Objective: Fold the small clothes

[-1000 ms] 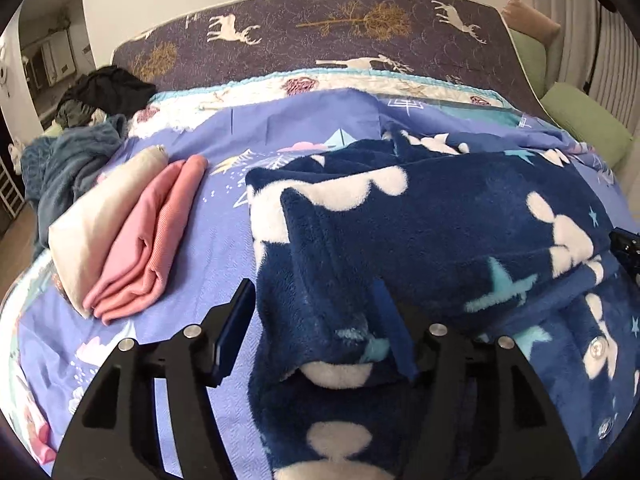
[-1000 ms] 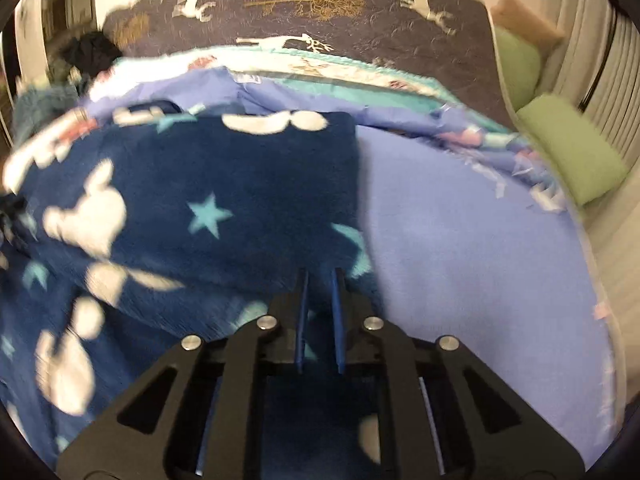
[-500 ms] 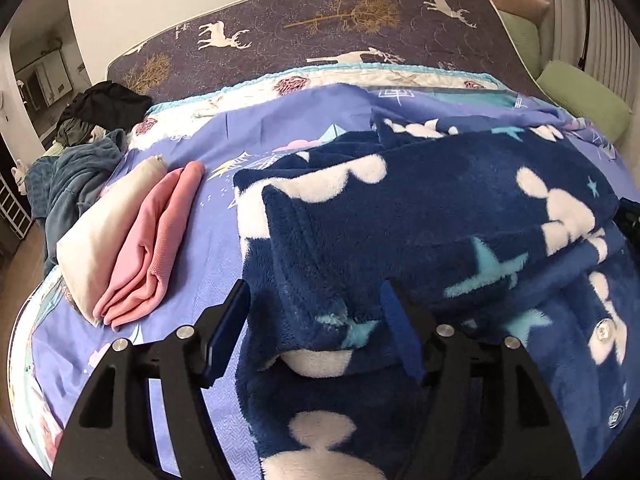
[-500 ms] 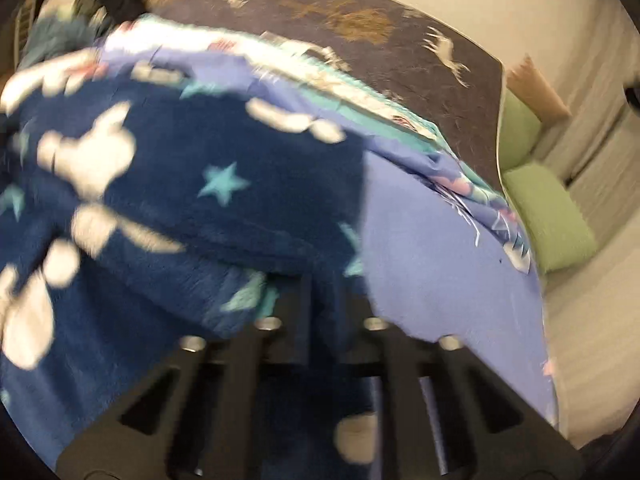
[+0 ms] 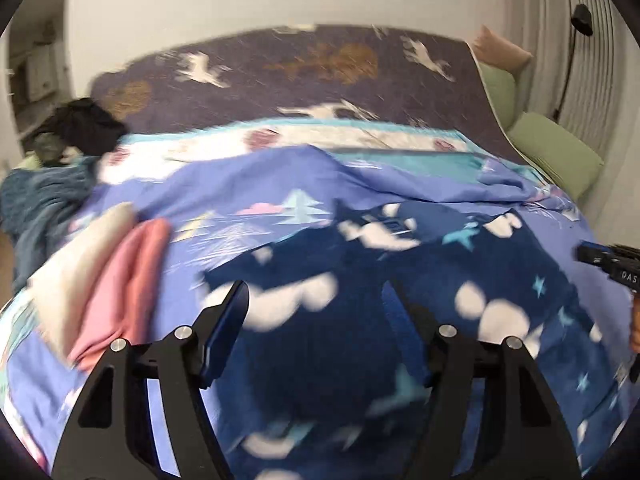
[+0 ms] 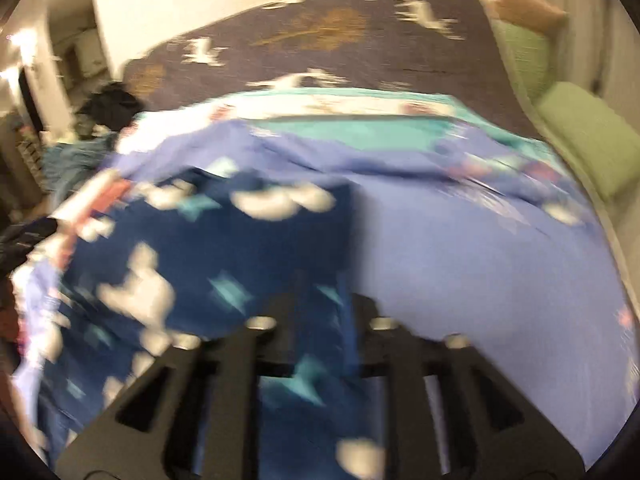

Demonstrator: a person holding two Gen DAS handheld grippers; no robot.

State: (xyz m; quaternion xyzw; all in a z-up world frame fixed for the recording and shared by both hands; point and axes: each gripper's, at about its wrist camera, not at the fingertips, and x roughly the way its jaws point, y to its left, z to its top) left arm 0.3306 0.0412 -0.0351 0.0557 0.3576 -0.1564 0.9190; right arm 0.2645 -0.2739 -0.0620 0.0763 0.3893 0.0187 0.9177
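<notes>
Navy fleece garment (image 5: pixel 360 320) is spread on bed (image 5: pixel 280 184), fold judged approx half done; left claw (image 5: pixel 316 316) is held open over it, right claw (image 6: pixel 320 300) state can't be told (blur), w/ folded pink item (image 5: pixel 128 288) laid beside.

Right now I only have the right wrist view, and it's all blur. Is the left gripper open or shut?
Observer: Open. The left gripper has its fingers spread wide over the navy fleece, not clamped on it.
Operator: Anything beside the fleece on that side?
Observer: Yes. A folded pink garment and a cream garment lie to its left on the bed sheet.
</notes>
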